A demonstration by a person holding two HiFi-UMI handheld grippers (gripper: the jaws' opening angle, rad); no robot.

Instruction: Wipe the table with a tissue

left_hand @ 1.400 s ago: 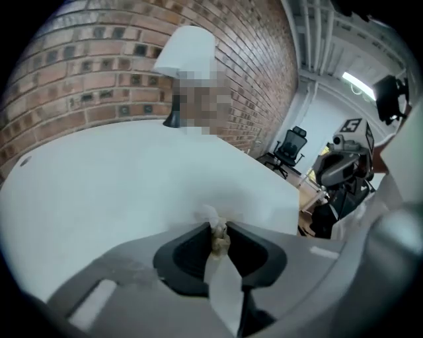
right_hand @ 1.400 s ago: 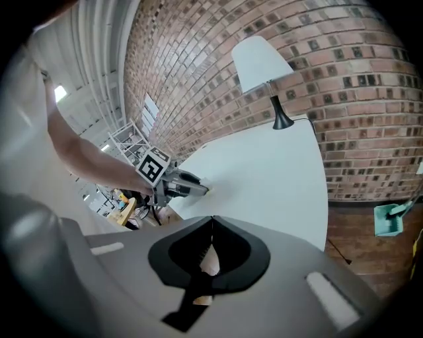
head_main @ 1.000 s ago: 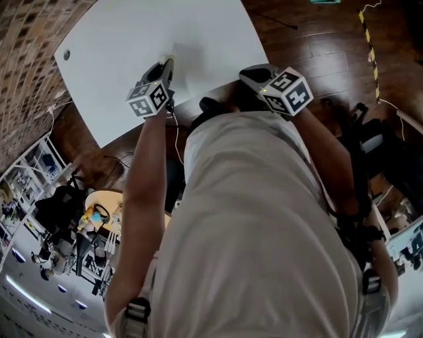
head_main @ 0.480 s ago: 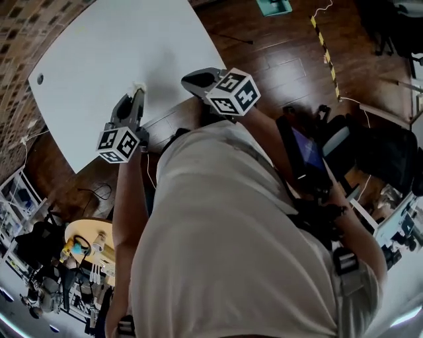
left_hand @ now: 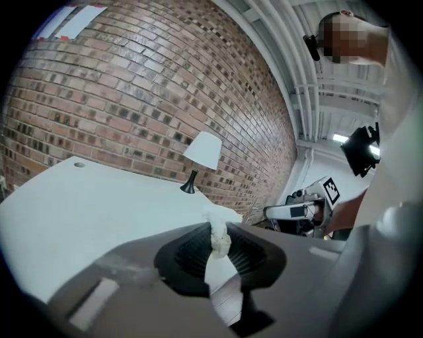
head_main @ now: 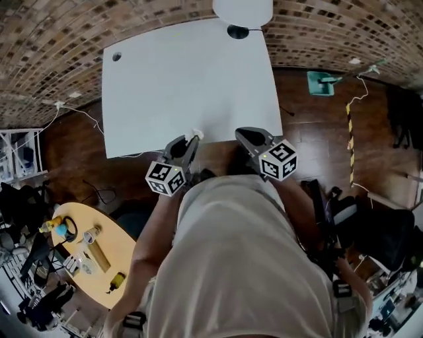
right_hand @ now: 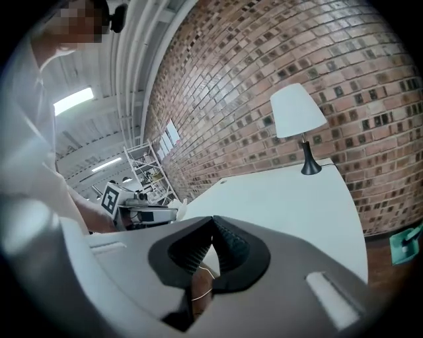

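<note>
Left tongs (head_main: 190, 141) pinch a tissue (left_hand: 220, 239); right tongs (right_hand: 211, 228) are closed on nothing; the table (head_main: 192, 79) lies just ahead.

White table (head_main: 185, 79) with corner lamp (head_main: 242, 10)

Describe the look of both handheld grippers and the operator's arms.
Matching pair: left claw and right claw are grey moulded shells narrowing to tips, lined with black ribbed pads. Each carries a white cube with black square markers. Forearms are bare; the shirt is light-coloured.
</note>
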